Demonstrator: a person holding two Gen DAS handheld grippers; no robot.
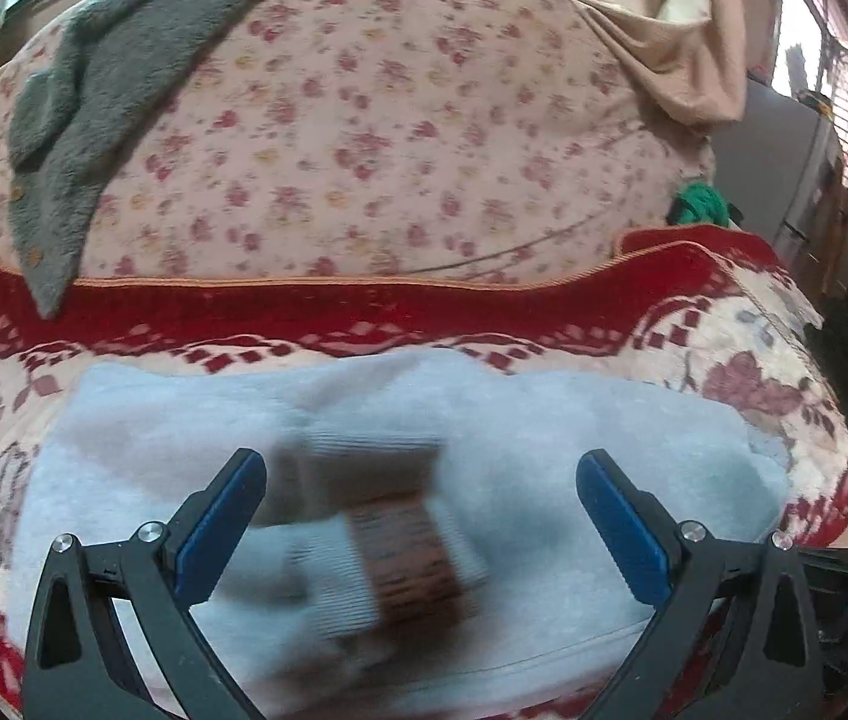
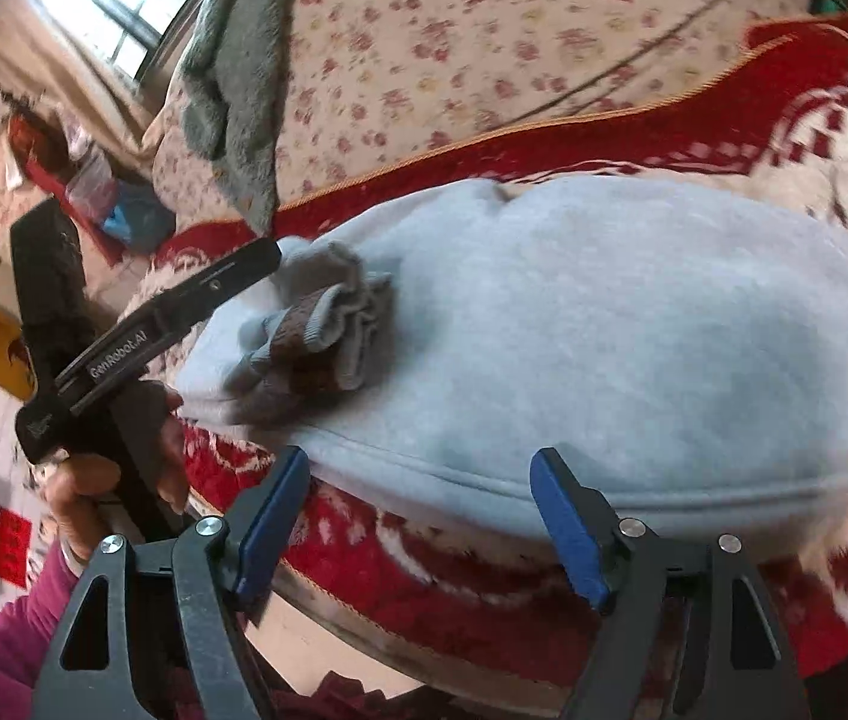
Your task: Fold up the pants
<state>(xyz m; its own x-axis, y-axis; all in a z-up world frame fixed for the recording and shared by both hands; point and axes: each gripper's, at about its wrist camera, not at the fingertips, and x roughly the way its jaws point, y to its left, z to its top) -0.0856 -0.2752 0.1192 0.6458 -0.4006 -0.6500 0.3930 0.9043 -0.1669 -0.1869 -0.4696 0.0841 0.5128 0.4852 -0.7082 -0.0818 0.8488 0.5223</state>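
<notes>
Light blue fleece pants [image 1: 574, 438] lie in a folded bundle on a red and cream patterned blanket [image 1: 364, 312]. Their ribbed waistband with a brown label [image 1: 406, 564] sits blurred between the fingers of my left gripper [image 1: 421, 480], which is open just above it. In the right wrist view the pants [image 2: 634, 336] fill the middle, with the bunched waistband and label [image 2: 316, 336] at their left end. My left gripper [image 2: 256, 258] shows there beside that waistband. My right gripper [image 2: 421, 468] is open and empty at the near hem of the pants.
A pink floral quilt [image 1: 394, 120] lies behind the blanket with a grey fleece garment [image 1: 94, 90] draped on it. A green item [image 1: 700, 204] sits at the right. The bed's near edge [image 2: 364, 618] drops to the floor below my right gripper.
</notes>
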